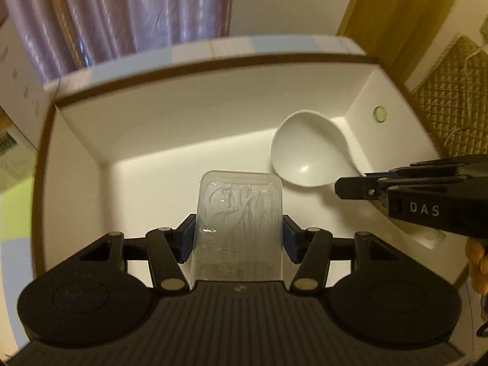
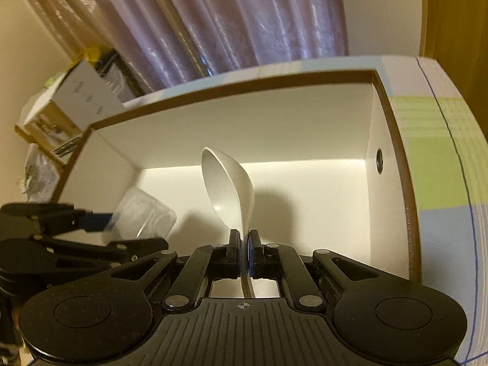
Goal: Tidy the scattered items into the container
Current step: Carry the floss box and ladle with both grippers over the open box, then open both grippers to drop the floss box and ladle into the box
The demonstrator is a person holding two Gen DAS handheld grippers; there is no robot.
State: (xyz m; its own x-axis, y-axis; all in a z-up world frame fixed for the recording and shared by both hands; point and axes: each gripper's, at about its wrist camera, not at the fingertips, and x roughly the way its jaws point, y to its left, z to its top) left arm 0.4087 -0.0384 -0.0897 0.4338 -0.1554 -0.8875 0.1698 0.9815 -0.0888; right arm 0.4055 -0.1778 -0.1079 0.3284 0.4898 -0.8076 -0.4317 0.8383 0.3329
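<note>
The left gripper [image 1: 238, 238] clamps a clear, ridged plastic tub [image 1: 238, 213] between its blue pads, held inside the white cardboard box [image 1: 213, 116] (brown-edged rim). The right gripper [image 2: 243, 253] pinches the thin handle of a glossy white ladle [image 2: 228, 183], its rounded bowl upright within the box.

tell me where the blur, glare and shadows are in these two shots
Left wrist view: curtain and box rim are motion-smeared, with a small glare spot in the white scoop. Right wrist view: the scoop casts a dark shadow rightward on the box floor; fisheye bends the rim.
</note>
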